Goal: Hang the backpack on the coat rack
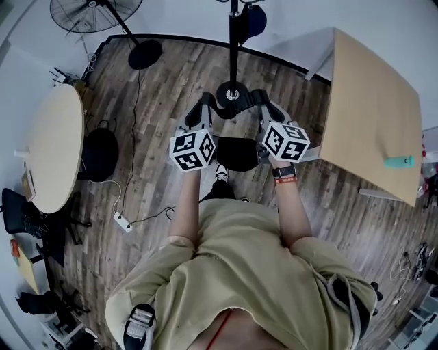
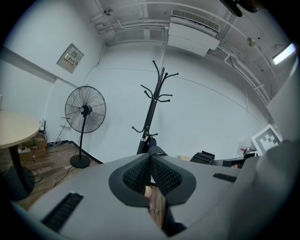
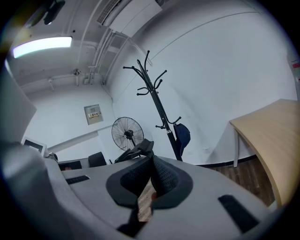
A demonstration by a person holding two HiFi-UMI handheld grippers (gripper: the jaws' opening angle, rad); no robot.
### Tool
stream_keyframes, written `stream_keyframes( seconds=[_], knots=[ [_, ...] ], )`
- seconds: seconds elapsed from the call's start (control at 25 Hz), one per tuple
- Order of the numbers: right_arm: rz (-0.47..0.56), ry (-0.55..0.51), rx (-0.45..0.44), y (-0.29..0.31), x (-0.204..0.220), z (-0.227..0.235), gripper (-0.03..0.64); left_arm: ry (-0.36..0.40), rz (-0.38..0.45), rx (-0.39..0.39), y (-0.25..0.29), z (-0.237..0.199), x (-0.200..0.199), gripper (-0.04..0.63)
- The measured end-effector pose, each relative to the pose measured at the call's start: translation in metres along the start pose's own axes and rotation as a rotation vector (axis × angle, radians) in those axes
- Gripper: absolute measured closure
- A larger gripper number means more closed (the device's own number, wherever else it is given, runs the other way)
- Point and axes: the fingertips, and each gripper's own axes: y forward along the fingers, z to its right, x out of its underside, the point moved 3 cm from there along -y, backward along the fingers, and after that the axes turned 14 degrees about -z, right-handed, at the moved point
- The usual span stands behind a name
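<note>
A black coat rack [image 1: 233,48] stands straight ahead, its round base [image 1: 233,96] on the wood floor; it also shows in the left gripper view [image 2: 151,112] and the right gripper view [image 3: 159,108]. A dark blue cap [image 3: 182,135] hangs low on the pole. A black backpack [image 1: 236,154] sits low between my two hands, in front of my shoe. My left gripper [image 1: 207,102] and right gripper [image 1: 260,98] flank the rack's base. Both are shut, the pads meeting at their tips [image 2: 152,152] [image 3: 151,159], and I see nothing held between them.
A standing fan [image 1: 96,12] with a round foot [image 1: 145,53] is at the back left. A round table [image 1: 58,147] is on the left with a black bag [image 1: 100,154] beside it. A rectangular wooden table [image 1: 373,116] is at the right. A power strip [image 1: 123,221] and cable lie on the floor.
</note>
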Motion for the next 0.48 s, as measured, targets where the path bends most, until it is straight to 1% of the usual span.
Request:
stream_keyframes(
  seconds=[0.48],
  knots=[
    [0.002,0.026,0.004,0.097,-0.053,0.001,0.598,0.018,-0.015,0.009,0.087,-0.056,-0.056,0.571]
  ],
)
